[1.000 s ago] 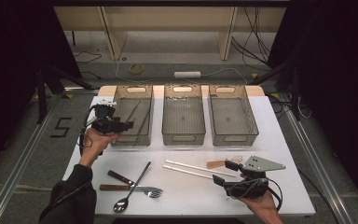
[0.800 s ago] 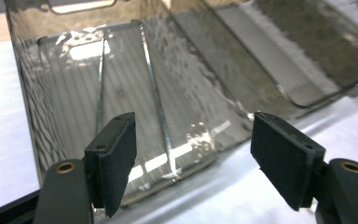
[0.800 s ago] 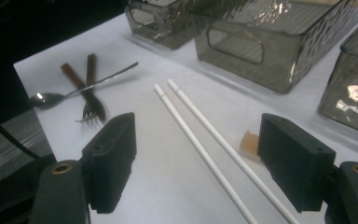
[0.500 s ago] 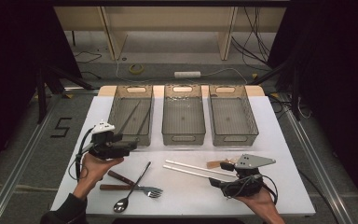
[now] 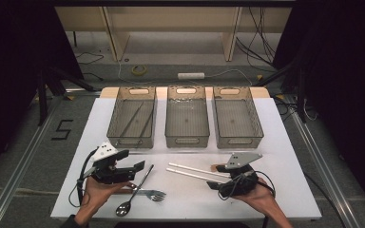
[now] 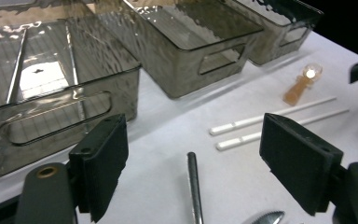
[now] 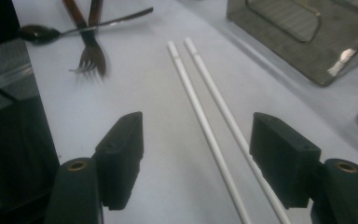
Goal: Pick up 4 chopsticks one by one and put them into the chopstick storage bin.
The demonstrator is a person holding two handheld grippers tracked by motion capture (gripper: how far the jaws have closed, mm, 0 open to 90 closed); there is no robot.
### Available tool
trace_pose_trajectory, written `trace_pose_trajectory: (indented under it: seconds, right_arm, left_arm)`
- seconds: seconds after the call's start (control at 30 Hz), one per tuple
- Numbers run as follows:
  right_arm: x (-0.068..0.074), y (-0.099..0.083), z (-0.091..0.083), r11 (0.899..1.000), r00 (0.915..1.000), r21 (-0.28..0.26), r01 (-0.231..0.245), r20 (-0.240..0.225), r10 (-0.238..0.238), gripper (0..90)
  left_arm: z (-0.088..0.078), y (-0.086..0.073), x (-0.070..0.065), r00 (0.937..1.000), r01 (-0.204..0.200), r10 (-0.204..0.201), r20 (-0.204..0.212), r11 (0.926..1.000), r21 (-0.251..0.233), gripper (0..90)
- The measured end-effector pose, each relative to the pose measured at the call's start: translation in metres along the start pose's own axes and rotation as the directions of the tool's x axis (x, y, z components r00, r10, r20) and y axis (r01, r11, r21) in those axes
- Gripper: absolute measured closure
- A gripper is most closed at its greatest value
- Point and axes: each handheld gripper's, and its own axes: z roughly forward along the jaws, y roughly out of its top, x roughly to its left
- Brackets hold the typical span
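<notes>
Hovering over spoon (image 5: 132, 192), left claw (image 5: 140, 167) wide (just opening), right claw (image 5: 215, 176) closing, gaping over chopsticks (image 5: 195, 172)

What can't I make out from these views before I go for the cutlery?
- Spoon: in the left gripper view the bottom edge cuts off its bowl.
- Fork: in the high view the left gripper hides its handle end.
- Brown item: too small to identify; in the high view the right gripper covers most of it.
- White chopsticks: in the right gripper view their near ends run off the bottom edge.
</notes>
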Motion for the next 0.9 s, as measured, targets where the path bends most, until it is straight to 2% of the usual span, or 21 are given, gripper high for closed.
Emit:
trace_pose_trajectory:
  seconds: [0.17, 0.33, 0.5, 0.6, 0.77, 0.9]
  right_arm:
    - [-0.001, 0.007, 0.018, 0.995, 0.9987, 0.092, 0.049, -0.014, -0.048, 42.5]
    - [-0.003, 0.012, 0.033, 0.981, 0.9953, 0.168, 0.096, -0.03, -0.092, 48.9]
    - [-0.006, 0.016, 0.044, 0.968, 0.9946, 0.229, 0.102, -0.041, -0.095, 54.2]
    - [-0.009, 0.019, 0.048, 0.963, 0.9942, 0.247, 0.105, -0.046, -0.097, 57.0]
    - [-0.011, 0.022, 0.057, 0.948, 0.993, 0.295, 0.117, -0.048, -0.108, 61.3]
    - [-0.012, 0.026, 0.062, 0.941, 0.9925, 0.317, 0.122, -0.047, -0.113, 66.0]
  left_arm:
    - [0.0, -0.004, -0.011, 0.999, -0.036, 0.036, 0.025, 0.9993, 0.004, 21.8]
    - [0.0, -0.005, -0.015, 0.998, -0.056, 0.056, 0.028, 0.9984, -0.002, 21.7]
    - [0.0, -0.005, -0.016, 0.9978, -0.061, 0.061, 0.026, 0.9981, 0.0, 21.3]
    - [0.0, -0.005, -0.015, 0.998, -0.058, 0.058, 0.023, 0.9983, -0.003, 21.0]
    - [0.0, -0.005, -0.015, 0.998, -0.059, 0.059, 0.023, 0.9982, -0.002, 20.6]
    - [0.0, -0.005, -0.015, 0.9979, -0.06, 0.06, 0.022, 0.9982, -0.003, 20.4]
